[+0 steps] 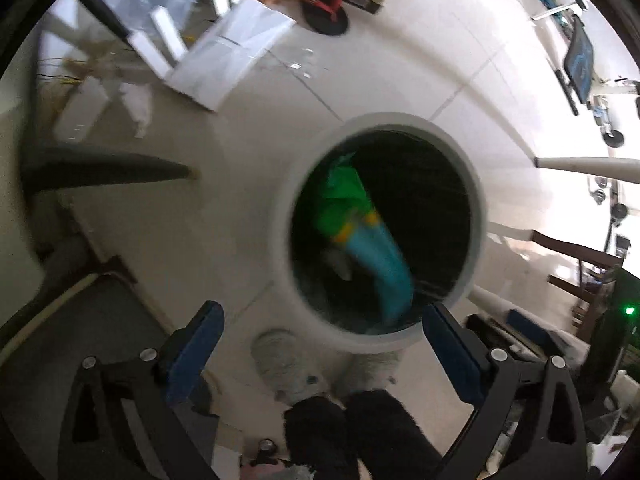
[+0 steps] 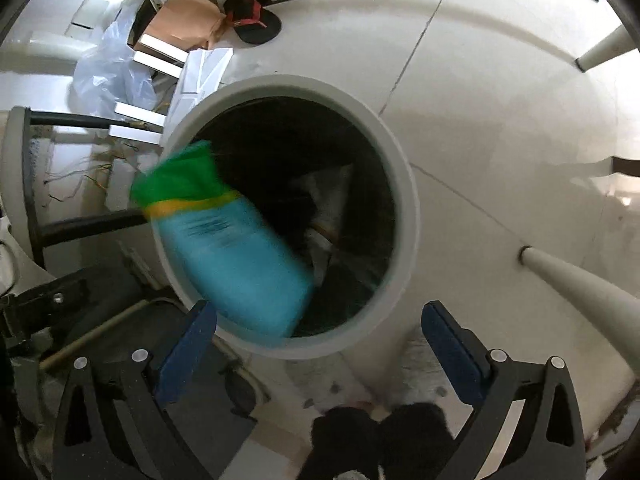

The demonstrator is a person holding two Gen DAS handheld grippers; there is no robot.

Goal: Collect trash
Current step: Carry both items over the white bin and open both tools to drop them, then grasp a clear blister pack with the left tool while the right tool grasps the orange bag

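Glossy white tile floor (image 2: 480,80) w/ thin grout lines; white table legs (image 2: 580,280); bright glare.

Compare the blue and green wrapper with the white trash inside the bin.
The blue and green wrapper is brightly coloured; the white trash is pale. The wrapper is motion-blurred and overlaps the bin's rim in the right wrist view, apparently mid-drop; the white trash lies deeper inside and looks sharper. The wrapper appears larger in view. Both are over or in the same round bin, and neither is held by a tool.
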